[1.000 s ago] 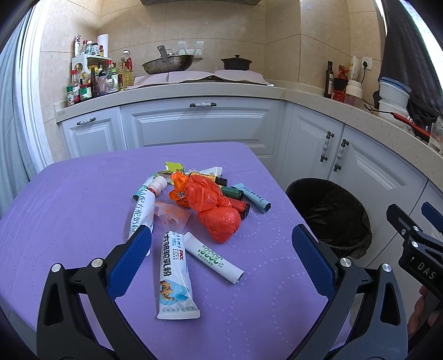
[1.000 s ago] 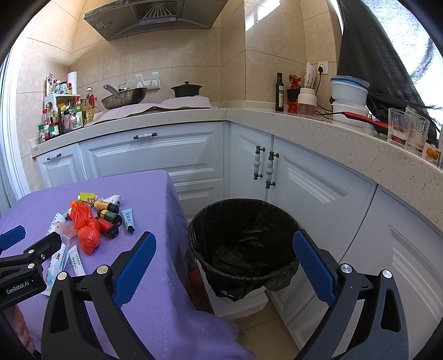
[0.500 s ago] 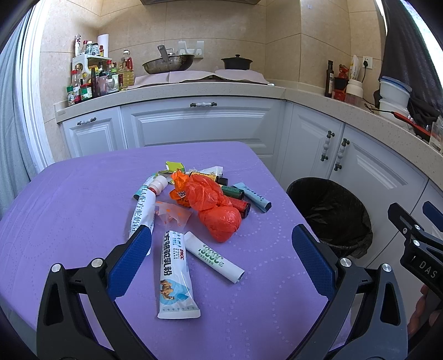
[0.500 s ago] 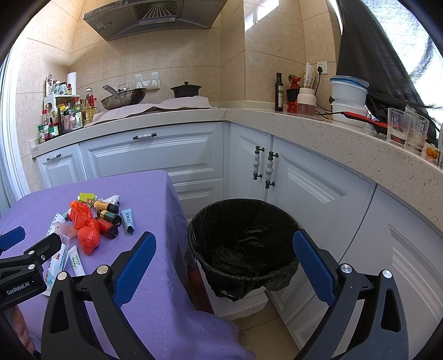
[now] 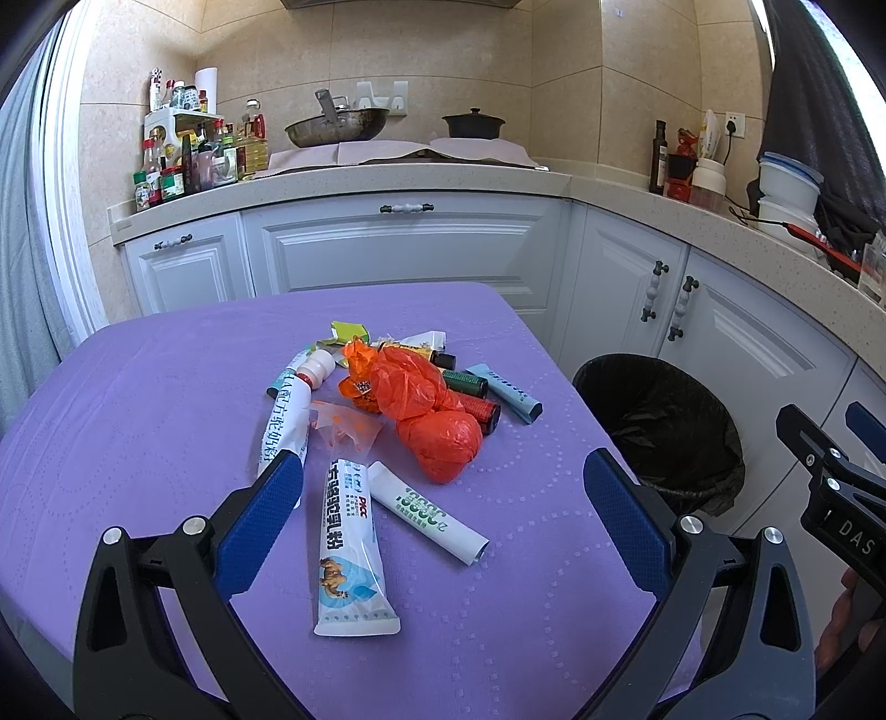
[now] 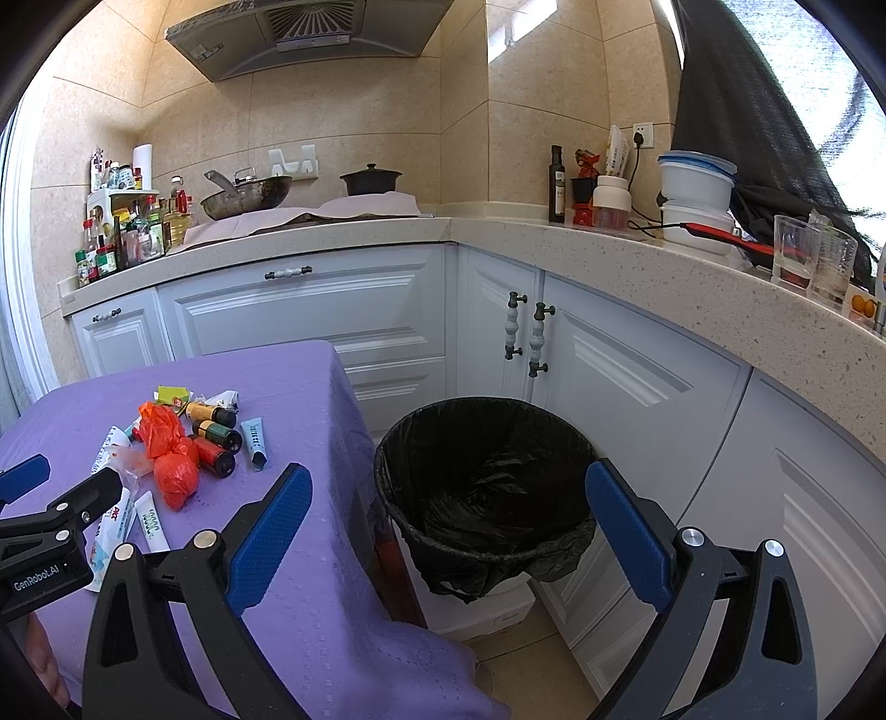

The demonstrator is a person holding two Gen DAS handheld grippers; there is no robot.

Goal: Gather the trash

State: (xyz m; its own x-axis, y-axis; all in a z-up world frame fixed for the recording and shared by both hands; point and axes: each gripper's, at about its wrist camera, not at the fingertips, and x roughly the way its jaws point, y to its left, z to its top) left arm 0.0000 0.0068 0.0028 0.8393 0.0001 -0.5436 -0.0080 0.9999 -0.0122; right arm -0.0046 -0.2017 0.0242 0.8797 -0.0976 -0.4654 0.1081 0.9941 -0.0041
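Here, the left gripper [image 5: 443, 515] hung above the near part of a table under a purple cloth [image 5: 138, 399], its blue-padded fingers [image 5: 260, 520] spread wide and holding nothing. Between and just beyond those fingers lay the trash: a large white tube [image 5: 351, 545] pointing back toward the gripper, a smaller white tube [image 5: 426, 512] angled beside it, and farther ahead a knotted orange plastic bag [image 5: 426, 410]. Beyond the bag, small dark bottles [image 5: 470, 396], a pale blue tube [image 5: 504, 385] and crumpled wrappers [image 5: 354, 332] lay close together; a long white tube [image 5: 288, 412] ran past the left finger. The right gripper [image 6: 443, 526] was likewise fully open and empty, held off the table's edge, with a black-lined bin [image 6: 487, 487] standing on the floor between its fingers. White cabinets [image 6: 310, 310] wrapped the corner of the room under a speckled countertop [image 6: 609, 243], which carried a wok [image 6: 246, 196], a black pot [image 6: 370, 180] and crowded condiment bottles [image 6: 127, 232]. Beige tile covered the walls beneath an extractor hood [image 6: 315, 30].
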